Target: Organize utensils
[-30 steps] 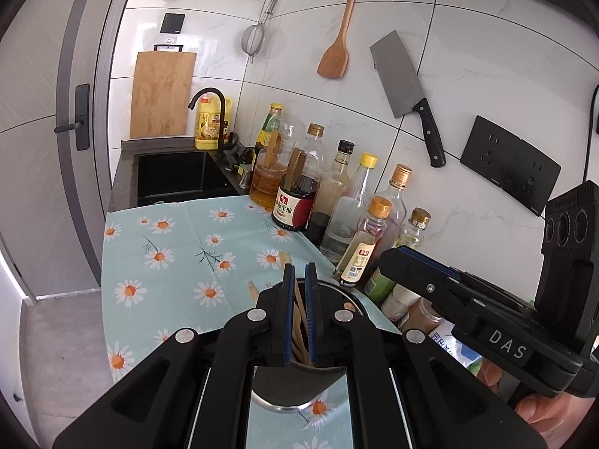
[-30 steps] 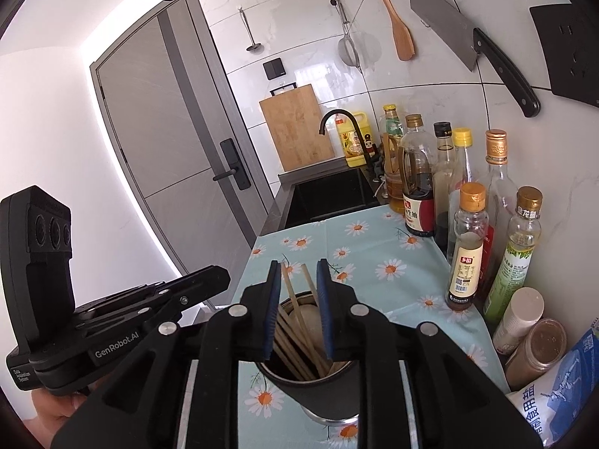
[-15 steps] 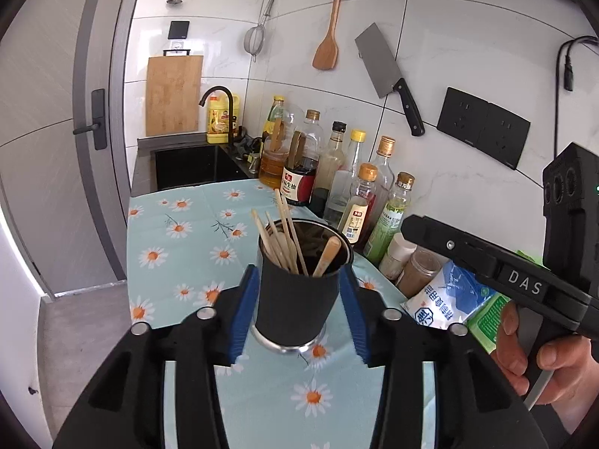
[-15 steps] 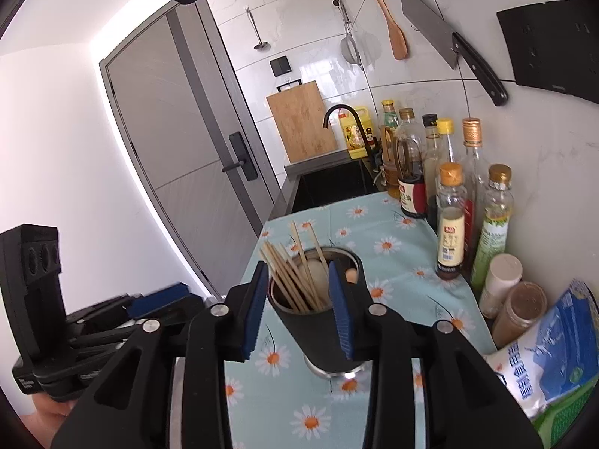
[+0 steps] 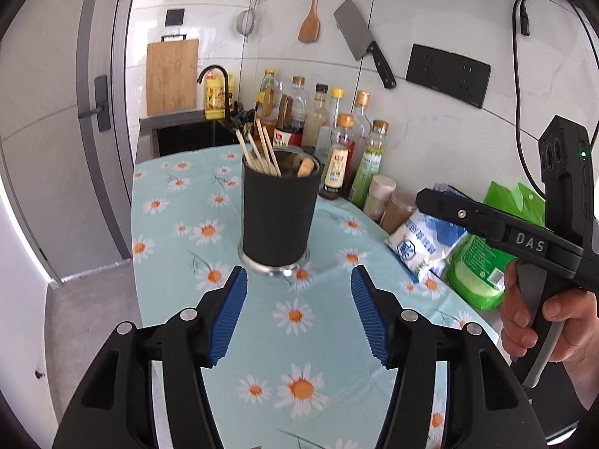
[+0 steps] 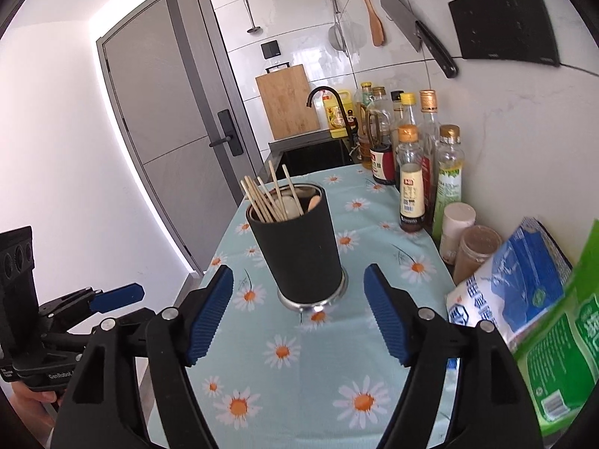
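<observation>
Left wrist view places the left gripper (image 5: 298, 308) low over the daisy-print tablecloth (image 5: 179, 220), its blue pads spread wide with nothing between them; the jaws have just been opening. The utensil holder (image 5: 279, 217), a black cylinder on a metal base, stands upright directly ahead of the fingertips, centred on the gap and clear of both pads. Its long axis is vertical, and the chopsticks (image 5: 258, 151) fan upward out of its mouth, leaning toward the sink side; a wooden utensil end (image 5: 306, 166) rests at the opposite rim. Right wrist view shows the right gripper (image 6: 298, 312) likewise spread wide and empty, its jaws also having just been opening, with the same utensil holder (image 6: 299, 250) straight ahead and a little beyond its pad tips. Both grippers face the holder from the near edge of the counter, left and right of each other, and neither appears clearly nearer. Judged from this layout, any further pick would call for a reach forward and upward to the chopstick tops, not a level advance. Bottles (image 6: 411, 179) line the wall to the right, near the holder.
</observation>
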`<action>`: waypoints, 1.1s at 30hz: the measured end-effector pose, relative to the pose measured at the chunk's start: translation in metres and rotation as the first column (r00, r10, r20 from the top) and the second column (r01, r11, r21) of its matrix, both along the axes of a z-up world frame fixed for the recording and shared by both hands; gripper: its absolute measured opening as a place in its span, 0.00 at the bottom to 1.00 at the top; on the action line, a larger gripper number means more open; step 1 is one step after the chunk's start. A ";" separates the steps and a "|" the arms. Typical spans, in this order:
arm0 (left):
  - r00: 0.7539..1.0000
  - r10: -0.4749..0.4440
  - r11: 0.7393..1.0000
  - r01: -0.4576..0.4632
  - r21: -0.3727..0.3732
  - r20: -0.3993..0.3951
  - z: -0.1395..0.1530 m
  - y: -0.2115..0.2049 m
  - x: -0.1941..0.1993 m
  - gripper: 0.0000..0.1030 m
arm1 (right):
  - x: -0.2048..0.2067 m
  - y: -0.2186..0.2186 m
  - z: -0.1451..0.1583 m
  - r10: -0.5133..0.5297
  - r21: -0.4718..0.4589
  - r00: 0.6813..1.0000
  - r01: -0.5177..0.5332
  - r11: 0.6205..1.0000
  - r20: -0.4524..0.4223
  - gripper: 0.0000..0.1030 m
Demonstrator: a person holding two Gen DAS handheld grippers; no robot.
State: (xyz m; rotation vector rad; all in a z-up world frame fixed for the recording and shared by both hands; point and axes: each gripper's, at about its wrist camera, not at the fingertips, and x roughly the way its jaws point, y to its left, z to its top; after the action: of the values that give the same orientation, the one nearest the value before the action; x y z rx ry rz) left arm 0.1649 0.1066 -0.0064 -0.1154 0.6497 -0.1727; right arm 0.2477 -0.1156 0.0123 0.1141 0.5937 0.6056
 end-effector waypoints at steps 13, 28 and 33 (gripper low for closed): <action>0.994 0.041 0.998 -0.045 -0.040 -0.100 -0.039 -0.013 -0.043 0.79 | -0.036 -0.032 -0.026 -0.029 -0.013 0.998 0.028 1.000 -0.053 0.94; 0.973 0.128 0.992 -0.127 0.018 -0.192 -0.063 -0.028 -0.075 0.94 | -0.060 -0.041 -0.064 0.011 -0.112 0.991 -0.026 0.993 -0.134 0.94; 0.968 0.141 0.990 -0.143 0.004 -0.209 -0.067 -0.031 -0.081 0.94 | -0.067 -0.044 -0.068 0.016 -0.139 0.992 -0.034 0.990 -0.129 0.94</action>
State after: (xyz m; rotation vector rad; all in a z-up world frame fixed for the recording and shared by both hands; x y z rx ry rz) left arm 0.0844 0.0760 -0.0734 -0.1924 0.8476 -0.0258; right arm 0.1810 -0.1591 -0.0556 0.0122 0.7609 0.5818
